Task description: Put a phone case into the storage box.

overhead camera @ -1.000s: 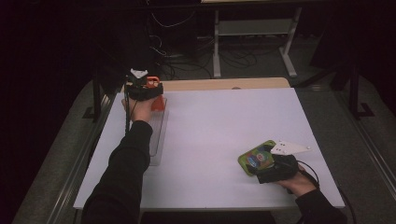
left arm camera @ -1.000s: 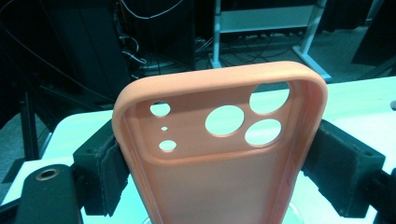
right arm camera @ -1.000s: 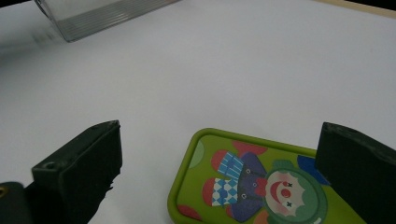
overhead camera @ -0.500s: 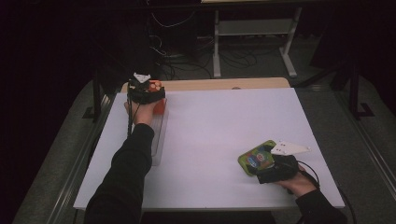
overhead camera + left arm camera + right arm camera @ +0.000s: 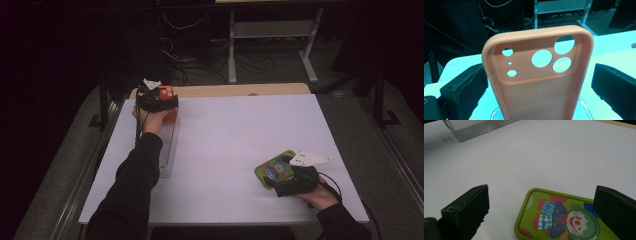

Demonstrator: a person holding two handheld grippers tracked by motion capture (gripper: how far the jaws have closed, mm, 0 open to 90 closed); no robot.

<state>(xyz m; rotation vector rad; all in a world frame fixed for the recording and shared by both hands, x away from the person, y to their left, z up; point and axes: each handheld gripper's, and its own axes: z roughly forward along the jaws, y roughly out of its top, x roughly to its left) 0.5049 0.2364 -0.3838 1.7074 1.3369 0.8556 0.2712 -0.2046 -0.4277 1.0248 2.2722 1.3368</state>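
Note:
An orange phone case with round camera holes stands upright at the far end of a clear tray. My left gripper is open around the case, with a black jaw on each side and a gap to both. In the high view that left gripper is at the table's far left, and the orange phone case pokes up by it. A green phone case with a clown picture lies flat on the white table. My right gripper is open over its near end, and the right gripper and green phone case are at the near right.
The white tabletop is bare between the two hands. A wooden strip runs along its far edge. Behind it are cables and a metal stand in the dark. The clear tray lies far off in the right gripper view.
The left gripper has shifted slightly at the orange case. The right gripper and the green case have stayed put.

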